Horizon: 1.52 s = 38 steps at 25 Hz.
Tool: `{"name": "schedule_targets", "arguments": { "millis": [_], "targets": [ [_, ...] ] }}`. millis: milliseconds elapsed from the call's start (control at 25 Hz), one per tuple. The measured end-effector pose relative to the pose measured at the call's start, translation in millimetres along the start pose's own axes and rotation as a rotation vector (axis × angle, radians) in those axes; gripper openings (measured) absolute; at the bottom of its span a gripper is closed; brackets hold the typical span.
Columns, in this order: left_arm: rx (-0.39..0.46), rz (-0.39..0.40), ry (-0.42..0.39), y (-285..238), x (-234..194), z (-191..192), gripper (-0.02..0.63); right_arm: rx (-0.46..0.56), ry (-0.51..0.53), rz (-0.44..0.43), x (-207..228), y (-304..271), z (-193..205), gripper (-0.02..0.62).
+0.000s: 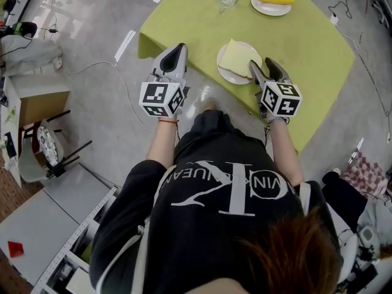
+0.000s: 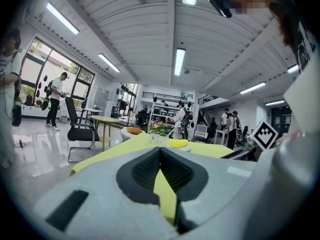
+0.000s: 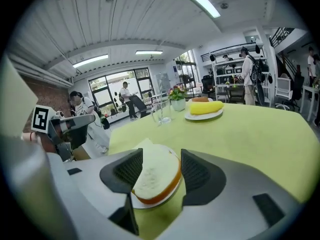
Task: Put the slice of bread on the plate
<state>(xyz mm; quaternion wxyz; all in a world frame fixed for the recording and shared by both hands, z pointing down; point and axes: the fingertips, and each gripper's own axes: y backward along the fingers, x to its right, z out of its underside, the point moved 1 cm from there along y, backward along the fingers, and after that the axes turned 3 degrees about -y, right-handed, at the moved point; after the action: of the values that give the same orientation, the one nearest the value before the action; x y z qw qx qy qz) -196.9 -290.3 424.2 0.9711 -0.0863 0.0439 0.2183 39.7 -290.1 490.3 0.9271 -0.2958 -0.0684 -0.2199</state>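
A slice of bread (image 1: 236,58) with a brown crust lies on a white plate (image 1: 228,75) near the front edge of the yellow-green table (image 1: 306,48). My right gripper (image 1: 262,66) sits at the plate's right side. In the right gripper view, the bread (image 3: 157,176) rests on the plate (image 3: 150,204) between the wide-apart jaws of my right gripper (image 3: 161,156), and the pads do not press on it. My left gripper (image 1: 179,46) hovers over the table's near left corner. In the left gripper view, my left gripper (image 2: 160,149) has its tips together and nothing in them.
At the far side of the table stand a second white plate (image 1: 271,6) with a yellow food item (image 3: 205,107) and a clear glass (image 1: 229,0). A flower pot (image 3: 178,103) stands behind the glass. The table's front edge runs just below the bread plate. Chairs, tables and people fill the room beyond.
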Motion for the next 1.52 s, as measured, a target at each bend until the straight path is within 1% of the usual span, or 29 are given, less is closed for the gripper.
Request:
{"name": "schedule_targets", "arguments": {
  "millis": [120,240,440,680,920,1040,1200,1520],
  "targets": [
    [0.006,-0.001,-0.006,-0.3,4.7,-2.5,0.005,0.044,0.019,-0.006,3.6,7.2,-9.5,0.212],
    [0.012,0.0,-0.013,-1.2,8.3,-5.8,0.005,0.087,0.034,-0.001,8.3,14.8,-18.5,0.169],
    [0.022,0.001,-0.027,-3.3,13.5,-12.9,0.005,0.131,0.092,0.022,13.1,25.4,-30.2,0.126],
    [0.042,0.006,-0.043,-8.5,16.3,-23.5,0.005,0.195,0.129,0.012,11.1,34.1,-48.4,0.071],
    [0.066,0.01,-0.055,-14.7,19.5,-35.9,0.005,0.26,0.126,0.01,13.0,45.8,-65.6,0.002],
    [0.07,0.011,-0.058,-18.2,20.5,-40.0,0.005,0.27,0.12,-0.004,12.7,49.6,-70.7,0.002],
    [0.078,0.012,-0.062,-20.5,24.3,-44.8,0.005,0.31,0.127,-0.021,13.1,59.0,-79.4,0.002],
    [0.099,0.011,-0.085,-18.9,26.0,-56.9,0.005,0.376,0.172,-0.033,7.8,73.9,-98.8,0.002]
  ]
}}
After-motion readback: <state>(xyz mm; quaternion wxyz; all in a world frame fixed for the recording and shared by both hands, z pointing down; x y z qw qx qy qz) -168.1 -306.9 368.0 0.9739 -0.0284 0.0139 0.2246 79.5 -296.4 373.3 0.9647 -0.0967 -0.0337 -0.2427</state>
